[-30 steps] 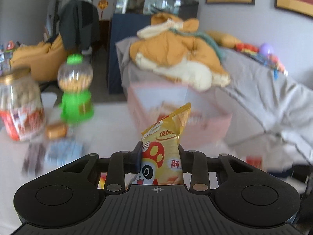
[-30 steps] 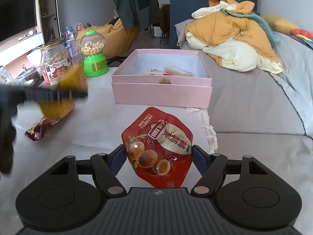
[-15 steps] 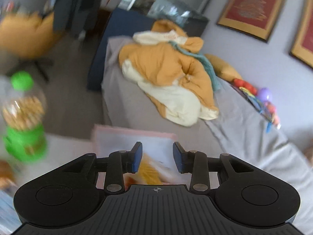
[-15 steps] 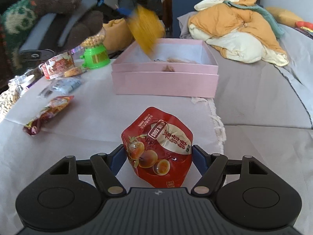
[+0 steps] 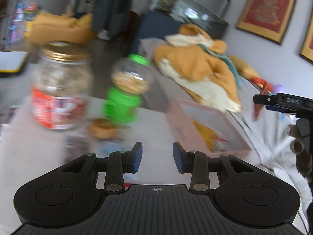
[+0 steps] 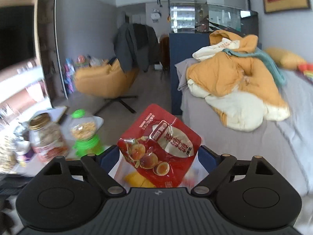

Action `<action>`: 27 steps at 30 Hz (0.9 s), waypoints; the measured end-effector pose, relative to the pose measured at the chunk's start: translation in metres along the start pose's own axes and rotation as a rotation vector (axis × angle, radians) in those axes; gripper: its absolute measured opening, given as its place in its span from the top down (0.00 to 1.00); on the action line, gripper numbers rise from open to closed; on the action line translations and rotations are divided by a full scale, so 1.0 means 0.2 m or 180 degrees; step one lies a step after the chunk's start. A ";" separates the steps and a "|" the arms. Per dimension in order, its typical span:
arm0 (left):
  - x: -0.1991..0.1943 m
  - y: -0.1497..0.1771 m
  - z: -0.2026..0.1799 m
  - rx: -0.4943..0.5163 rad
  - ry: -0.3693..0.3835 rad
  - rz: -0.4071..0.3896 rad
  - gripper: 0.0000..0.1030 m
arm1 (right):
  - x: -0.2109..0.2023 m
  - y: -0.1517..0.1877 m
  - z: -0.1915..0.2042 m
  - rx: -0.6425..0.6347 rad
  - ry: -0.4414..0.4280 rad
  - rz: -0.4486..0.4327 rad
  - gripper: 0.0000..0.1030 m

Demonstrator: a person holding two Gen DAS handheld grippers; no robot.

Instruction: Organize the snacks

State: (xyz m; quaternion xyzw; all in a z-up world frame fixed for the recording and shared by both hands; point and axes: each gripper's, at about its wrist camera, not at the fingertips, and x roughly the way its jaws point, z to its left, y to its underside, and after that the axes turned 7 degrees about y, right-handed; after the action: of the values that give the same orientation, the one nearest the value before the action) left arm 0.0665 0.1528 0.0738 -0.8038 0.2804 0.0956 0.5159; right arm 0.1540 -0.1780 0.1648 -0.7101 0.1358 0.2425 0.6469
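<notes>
The left gripper (image 5: 157, 157) stands with its blue-padded fingers apart and nothing between them, held above the pale surface (image 5: 35, 152). Taking the pink box (image 5: 207, 135) as the landmark: it sits to the right of this gripper and a little beyond its fingertips, with its open top showing a yellow snack packet (image 5: 205, 132) lying inside against the near wall. To the left of the box stands a green candy dispenser (image 5: 127, 90) with a clear globe of pale sweets, and further left again a glass jar (image 5: 60, 90) with a gold lid and red label; both are blurred. In front of the dispenser a small brown wrapped snack (image 5: 103, 127) lies on the surface, and nearer still there are blurred flat packets whose kind I cannot tell. Beyond the box a heap of orange and cream bedding (image 5: 201, 72) lies on a grey bed. At the right edge of the left wrist view, to the right of the box, the other gripper shows side-on. The right gripper (image 6: 159, 156) has its fingers pressed on both sides of a red snack pouch (image 6: 158, 148) printed with eggs, held up in the air and tilted. Directly below the pouch, between the fingers, part of the pink box's pale interior and a patch of yellow packet show.
</notes>
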 end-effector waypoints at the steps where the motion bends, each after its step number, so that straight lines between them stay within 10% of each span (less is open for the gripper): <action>1: -0.05 0.01 0.04 -0.0036 -0.0056 -0.0053 0.62 | 0.06 -0.04 0.02 -0.0014 0.0078 0.0072 0.16; 12: -0.12 0.15 0.44 -0.0654 -0.0334 -0.0338 0.62 | 0.14 0.17 0.13 0.0364 -0.0136 0.0533 0.16; 22: -0.19 0.19 0.48 -0.0445 -0.0850 -0.0469 0.62 | 0.36 0.36 0.92 -0.0333 -0.0723 0.0946 0.17; 27: -0.18 0.19 0.51 -0.0482 -0.0907 -0.0368 0.62 | 0.57 0.42 1.20 -0.0318 -0.0518 0.0878 0.17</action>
State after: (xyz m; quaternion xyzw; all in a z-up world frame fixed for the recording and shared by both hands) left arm 0.0297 0.2441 0.0131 -0.8335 0.1498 0.1996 0.4930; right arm 0.1670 0.0611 0.0230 -0.6941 0.1669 0.3921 0.5802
